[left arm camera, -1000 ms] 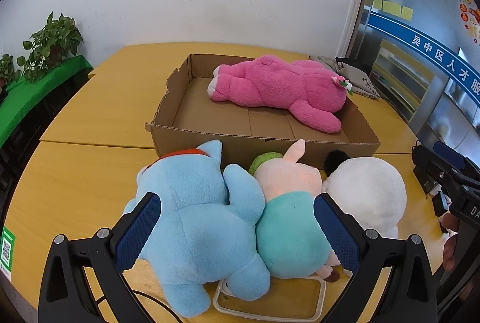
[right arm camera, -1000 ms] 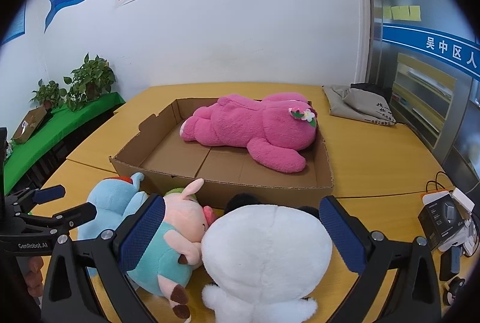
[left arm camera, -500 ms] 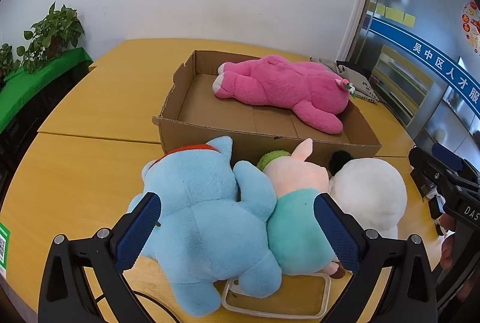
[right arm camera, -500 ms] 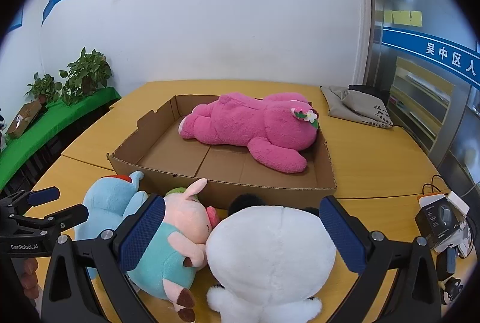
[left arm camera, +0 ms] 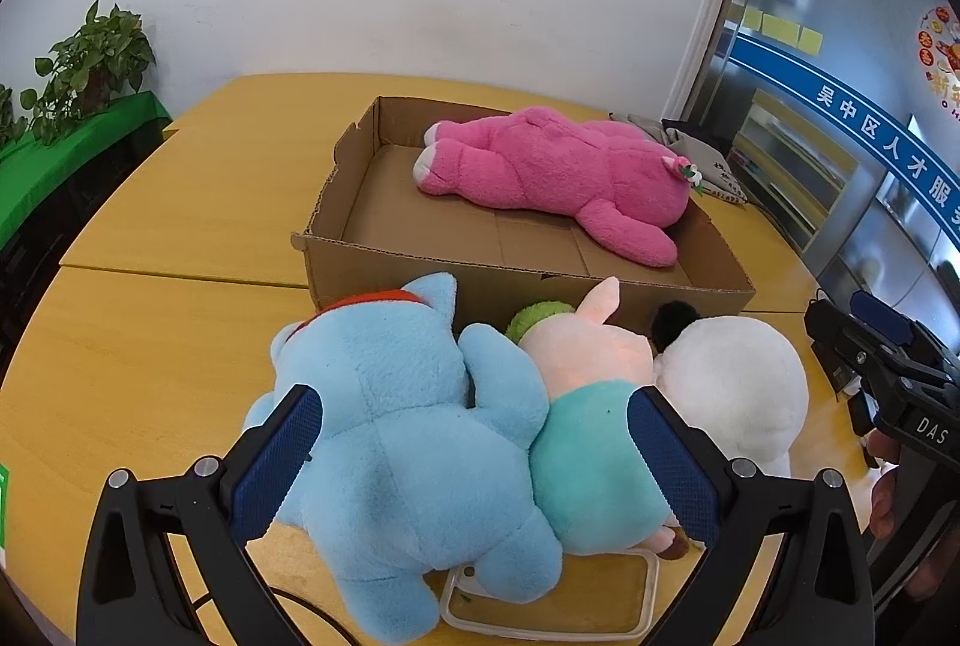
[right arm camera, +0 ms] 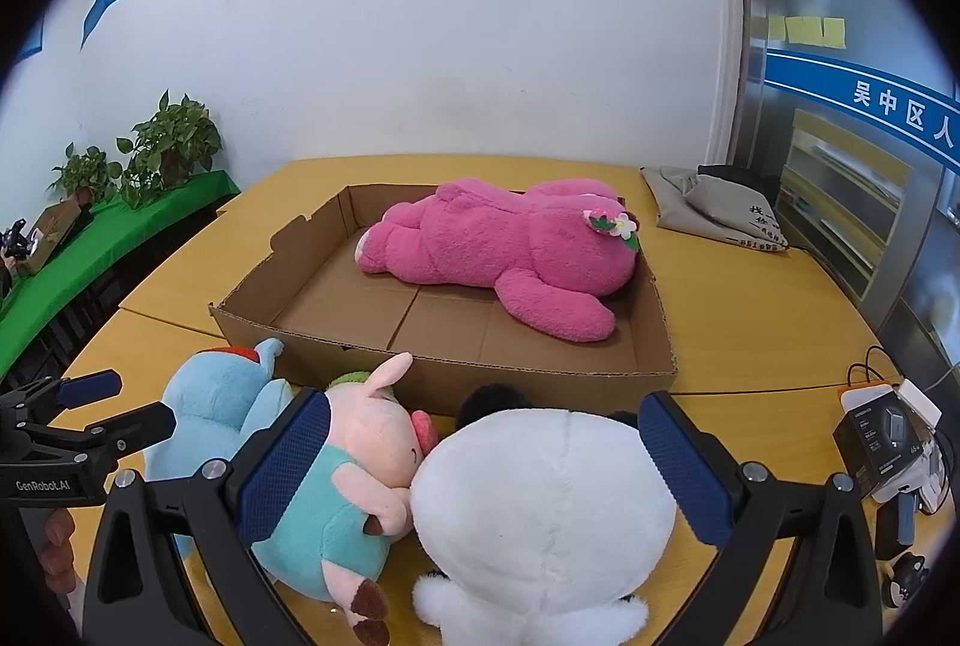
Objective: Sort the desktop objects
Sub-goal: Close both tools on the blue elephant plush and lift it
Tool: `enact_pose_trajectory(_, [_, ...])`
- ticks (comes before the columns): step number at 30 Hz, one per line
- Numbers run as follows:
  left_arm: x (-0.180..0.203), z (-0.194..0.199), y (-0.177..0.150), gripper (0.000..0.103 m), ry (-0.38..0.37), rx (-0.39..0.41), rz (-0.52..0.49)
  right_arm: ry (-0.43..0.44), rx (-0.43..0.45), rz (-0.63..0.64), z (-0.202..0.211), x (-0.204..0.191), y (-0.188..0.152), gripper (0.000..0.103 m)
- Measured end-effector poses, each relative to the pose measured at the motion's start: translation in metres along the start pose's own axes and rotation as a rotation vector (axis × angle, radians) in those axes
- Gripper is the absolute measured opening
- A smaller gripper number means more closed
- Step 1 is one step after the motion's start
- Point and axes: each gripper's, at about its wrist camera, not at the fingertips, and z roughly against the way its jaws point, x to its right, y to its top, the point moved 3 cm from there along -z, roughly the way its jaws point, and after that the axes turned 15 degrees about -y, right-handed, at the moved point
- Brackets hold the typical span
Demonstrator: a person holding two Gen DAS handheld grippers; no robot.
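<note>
Pink plush bear in brown cardboard box; light-blue plush, white plush.

Three plush toys crowd the table's near edge; the box's left half lies free.

The blue toy, pig and white toy press together against the box front wall at lower centre, leaving no gap between them. The pink bear fills the box's upper right. Bare table spreads at the left. A tray lies under the toys at bottom centre.

Four plush toys, one cardboard box.
</note>
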Motion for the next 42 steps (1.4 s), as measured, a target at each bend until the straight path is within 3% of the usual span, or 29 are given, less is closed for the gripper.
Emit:
enact_pose_trajectory(5, [-0.033, 0.008, -0.003, 0.103, -0.039, 0.006, 0.053, 0.065, -0.009, 0.039, -0.003, -0.024, -0.004, 0.103])
enact_pose_trajectory(11, [-0.099, 0.011, -0.024, 0.101, -0.032, -0.012, 0.19, 0.107, -0.038, 0.156, -0.022, -0.077, -0.006, 0.103])
enact_pose_trajectory(14, [-0.123, 0.004, -0.04, 0.091, -0.021, -0.049, 0.239, 0.123, -0.054, 0.221, -0.033, -0.106, -0.007, 0.101])
enact_pose_trajectory(15, [-0.129, -0.001, -0.045, 0.082, -0.018, -0.065, 0.251, 0.128, -0.06, 0.243, -0.037, -0.115, -0.008, 0.099])
enact_pose_trajectory(17, [-0.139, -0.012, -0.055, 0.062, -0.012, -0.103, 0.272, 0.134, -0.078, 0.294, -0.047, -0.133, -0.01, 0.085])
enact_pose_trajectory(20, [-0.148, -0.026, -0.065, 0.042, -0.013, -0.13, 0.29, 0.132, -0.122, 0.389, -0.067, -0.158, -0.017, 0.079])
enact_pose_trajectory(25, [-0.153, -0.033, -0.069, 0.034, -0.015, -0.149, 0.281, 0.198, -0.167, 0.448, -0.08, -0.185, -0.032, 0.078])
enact_pose_trajectory(27, [-0.156, -0.032, -0.071, 0.032, -0.029, -0.147, 0.289, 0.268, -0.204, 0.413, -0.084, -0.189, -0.03, 0.059])
enact_pose_trajectory(28, [-0.157, -0.031, -0.071, 0.031, -0.037, -0.146, 0.293, 0.316, -0.232, 0.389, -0.087, -0.19, -0.03, 0.039])
enact_pose_trajectory(31, [-0.157, -0.027, -0.07, 0.028, -0.05, -0.135, 0.283, 0.306, -0.213, 0.416, -0.083, -0.194, -0.032, 0.031])
enact_pose_trajectory(37, [-0.145, -0.016, -0.063, 0.022, -0.037, -0.107, 0.254, 0.332, -0.176, 0.377, -0.071, -0.19, -0.029, 0.025])
enact_pose_trajectory(42, [-0.129, 0.008, -0.032, 0.019, -0.037, -0.035, 0.206, 0.325, -0.063, 0.303, -0.06, -0.17, 0.012, 0.025])
